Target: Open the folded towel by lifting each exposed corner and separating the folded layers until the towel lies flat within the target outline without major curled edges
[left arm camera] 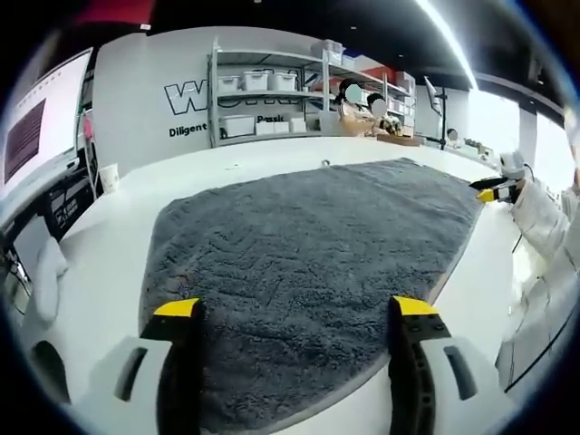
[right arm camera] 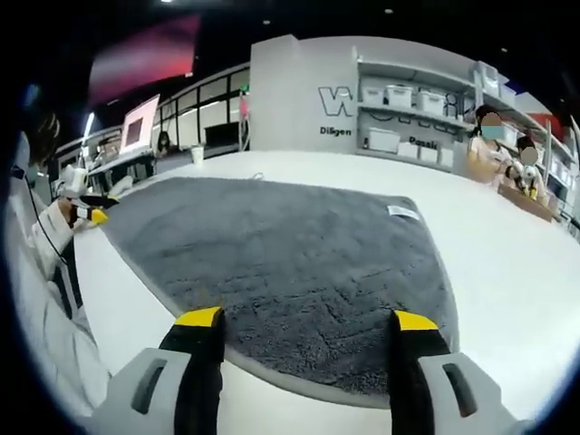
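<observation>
A grey towel (left arm camera: pixel 308 263) lies spread out in one layer on the white table (left arm camera: pixel 100 263). My left gripper (left arm camera: pixel 296 308) is open, its yellow-tipped jaws standing wide apart over the towel's near edge with nothing between them. The right gripper (left arm camera: pixel 494 192) sits by the towel's far right corner. In the right gripper view the same towel (right arm camera: pixel 272 254) stretches ahead, with a small white label (right arm camera: pixel 403 211) near its far right edge. My right gripper (right arm camera: pixel 307 319) is open above the towel's near border and holds nothing. The left gripper (right arm camera: pixel 91 213) sits at the towel's left corner.
Bare white table (right arm camera: pixel 507 272) surrounds the towel. A person's white sleeve (left arm camera: pixel 544 227) is at the table's side, the other sleeve (right arm camera: pixel 36 254) on the left. Shelves with white bins (left arm camera: pixel 263 100) stand beyond the table, with seated people (right arm camera: pixel 494 149) nearby. A monitor (left arm camera: pixel 36 127) stands at the left.
</observation>
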Tool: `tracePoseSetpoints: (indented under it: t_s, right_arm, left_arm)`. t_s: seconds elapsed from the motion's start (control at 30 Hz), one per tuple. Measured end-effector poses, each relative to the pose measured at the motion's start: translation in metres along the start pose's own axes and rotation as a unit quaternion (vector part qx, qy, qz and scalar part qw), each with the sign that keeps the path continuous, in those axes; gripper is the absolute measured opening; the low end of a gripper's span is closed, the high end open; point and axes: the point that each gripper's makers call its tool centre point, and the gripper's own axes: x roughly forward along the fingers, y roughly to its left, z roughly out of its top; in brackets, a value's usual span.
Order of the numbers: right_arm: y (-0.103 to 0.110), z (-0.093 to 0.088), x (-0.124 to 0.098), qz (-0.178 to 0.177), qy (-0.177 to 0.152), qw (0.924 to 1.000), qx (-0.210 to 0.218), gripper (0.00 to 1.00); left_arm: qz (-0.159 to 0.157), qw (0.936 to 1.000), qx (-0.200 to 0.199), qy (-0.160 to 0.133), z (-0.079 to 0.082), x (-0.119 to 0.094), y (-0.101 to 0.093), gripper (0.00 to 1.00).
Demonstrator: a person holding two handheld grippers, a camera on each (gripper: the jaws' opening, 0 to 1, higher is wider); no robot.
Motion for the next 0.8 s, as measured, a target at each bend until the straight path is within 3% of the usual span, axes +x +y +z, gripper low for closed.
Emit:
tracePoseSetpoints:
  t_s: [0.8]
  right_arm:
    - [0.008,-0.004,-0.007,0.010,0.007,0.9999,-0.007,0.71]
  left_arm:
    - [0.002,1.0000,-0.001,0.001,-0.006,-0.012,-0.004,0.83]
